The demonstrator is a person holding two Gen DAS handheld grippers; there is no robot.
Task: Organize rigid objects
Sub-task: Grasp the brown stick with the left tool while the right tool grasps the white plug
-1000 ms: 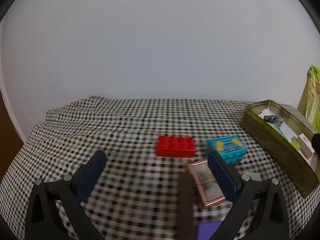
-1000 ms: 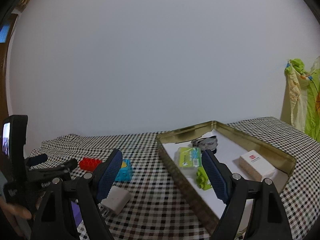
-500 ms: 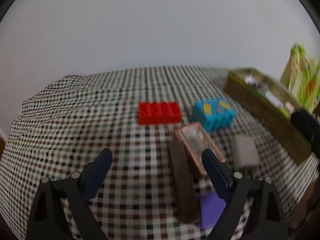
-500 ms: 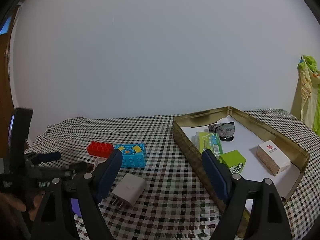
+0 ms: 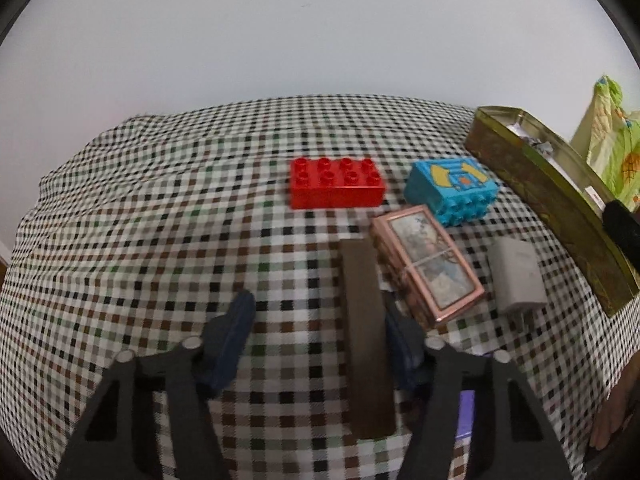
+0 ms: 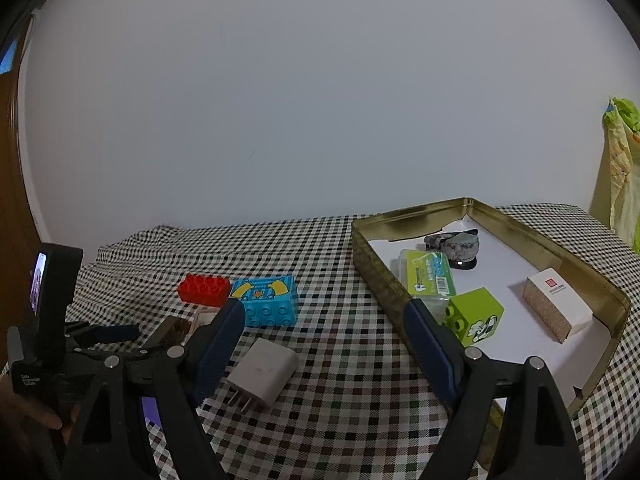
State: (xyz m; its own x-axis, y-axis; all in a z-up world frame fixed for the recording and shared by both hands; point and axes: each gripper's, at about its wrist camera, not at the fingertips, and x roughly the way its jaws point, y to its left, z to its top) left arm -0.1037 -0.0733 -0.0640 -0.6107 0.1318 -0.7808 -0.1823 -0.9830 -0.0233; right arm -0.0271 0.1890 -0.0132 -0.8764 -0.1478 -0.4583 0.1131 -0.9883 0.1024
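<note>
1. rigid objects lie loose on a checked tablecloth (image 5: 160,208): a red brick (image 5: 336,184), a blue brick (image 5: 450,190) with a yellow and orange print beside it, a copper-framed box (image 5: 428,264), a dark brown bar (image 5: 366,332), and a white plug adapter (image 5: 516,272) lying on its side.
2. the cloth is a small check of black, brown, green and white, rumpled along its far edge, where it meets a plain pale wall (image 6: 320,100).
3. a gold tin tray (image 6: 600,296) sits on the cloth to the right, with a white liner inside.
4. in the tray are a green packet (image 6: 428,272), a green cube (image 6: 478,316), a grey lump (image 6: 456,246) and a white block (image 6: 556,308) with a speckled side.
5. a green and yellow patterned fabric (image 5: 604,144) hangs at the far right; a brown wooden edge (image 6: 12,184) shows at the far left.
6. the white block carries a small red square mark and the green packet a barcode and print; none of it is readable.
7. the left gripper (image 5: 320,336) is closing around the dark brown bar; its right finger sits against the bar, its left finger still clear of it.
8. the right gripper (image 6: 324,336) hangs with its jaws apart above the cloth, holding nothing, the plug adapter below its left finger.
9. a purple object (image 6: 154,410) peeks out behind the right gripper's left finger.
</note>
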